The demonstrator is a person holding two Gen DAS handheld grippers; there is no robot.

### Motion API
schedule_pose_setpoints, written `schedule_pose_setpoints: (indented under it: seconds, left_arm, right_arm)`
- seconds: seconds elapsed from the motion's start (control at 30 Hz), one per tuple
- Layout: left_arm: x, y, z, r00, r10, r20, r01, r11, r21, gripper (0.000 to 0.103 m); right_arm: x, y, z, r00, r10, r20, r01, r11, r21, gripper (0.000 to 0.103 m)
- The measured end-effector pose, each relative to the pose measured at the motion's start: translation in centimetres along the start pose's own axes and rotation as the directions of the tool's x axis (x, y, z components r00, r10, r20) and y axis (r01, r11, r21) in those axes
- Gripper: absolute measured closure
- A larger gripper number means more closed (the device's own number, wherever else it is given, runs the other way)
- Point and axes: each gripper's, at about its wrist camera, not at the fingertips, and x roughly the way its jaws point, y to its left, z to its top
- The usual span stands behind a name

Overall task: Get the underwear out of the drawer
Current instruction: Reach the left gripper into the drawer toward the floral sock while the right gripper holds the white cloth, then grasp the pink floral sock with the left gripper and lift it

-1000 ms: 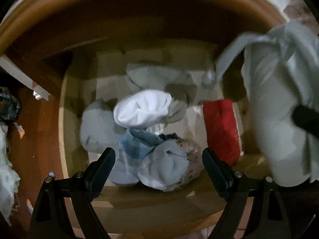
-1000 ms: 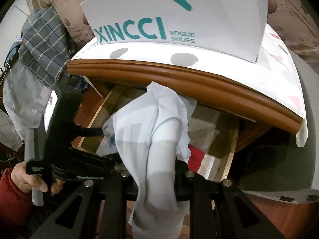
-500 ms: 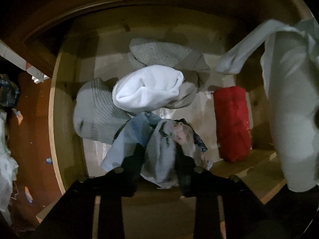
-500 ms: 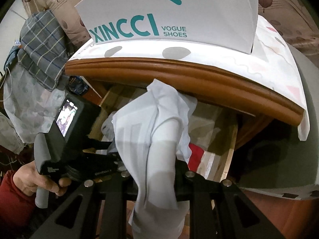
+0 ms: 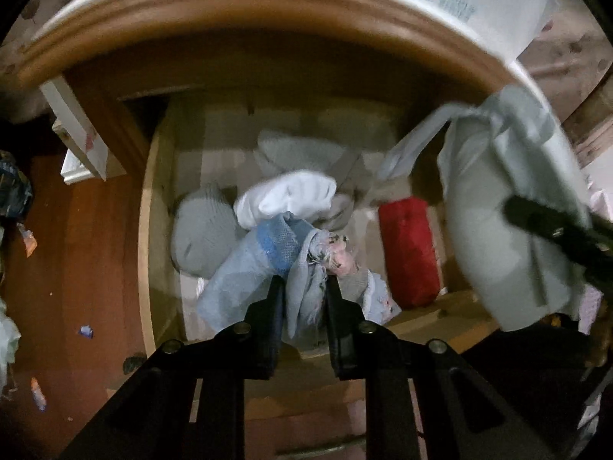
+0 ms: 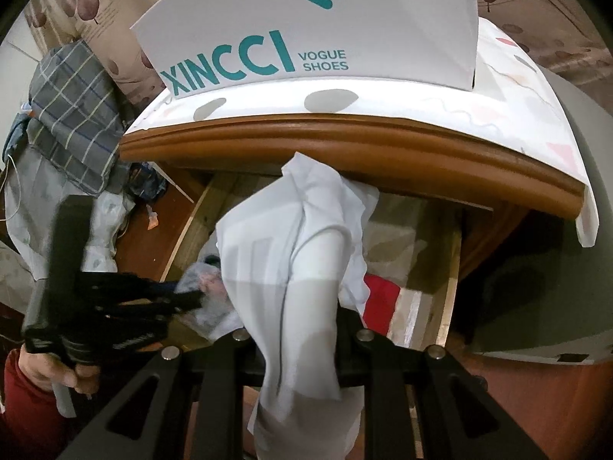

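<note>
I see the open drawer point(image 5: 153, 230) under the wooden top edge. Just above the drawer, my right hand-held gripper point(image 6: 299, 329) is clamped on pale underwear point(image 6: 291, 268). At the drawer's front, my left hand-held gripper point(image 5: 304, 287) is closing on blue underwear point(image 5: 253, 264). A red roll point(image 5: 408, 249) lies inside the drawer.

A white XINCCI shoe box point(image 6: 325, 27) is parked on the spotted cloth point(image 6: 498, 115) covering the dresser top, and a grey plaid garment point(image 6: 72, 115) is draped off to the left.
</note>
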Motion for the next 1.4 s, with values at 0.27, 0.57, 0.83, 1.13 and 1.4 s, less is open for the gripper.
schedule_pose_setpoints:
  seconds: [0.27,0.57,0.83,1.13,1.4]
  left_arm:
    - [0.6,2.7,0.9,0.996,0.091,0.005,-0.091,0.993,-0.078,0.085]
    - [1.8,3.6,1.2,0.996,0.055,-0.067,-0.064,0.988,-0.143,0.068]
    - [2.9,1.6,0.3,0.989,0.036,-0.14,-0.048,0.995,-0.084,0.062]
    - [6.9,-0.4,0.2,0.97,0.026,-0.241,-0.044,0.996,-0.072,0.055]
    - [9.0,-1.0,0.4,0.958,0.043,-0.285,-0.072,0.993,-0.092,0.064]
  right_arm:
    - [0.4,-0.8,-0.5,1.0,0.023,0.016,-0.023,0.999,0.04,0.084]
    - [2.0,-2.1,-0.6,0.996,0.077,0.039,-0.081,0.991,0.111,0.084]
    - [3.0,-2.4,-0.5,0.992,0.119,0.04,-0.123,0.985,0.122,0.084]
    - [3.0,-2.8,-0.9,0.988,0.147,0.042,-0.152,0.98,0.131,0.084]
    - [3.1,-3.0,-0.7,0.987,0.157,0.029,-0.159,0.978,0.134,0.084]
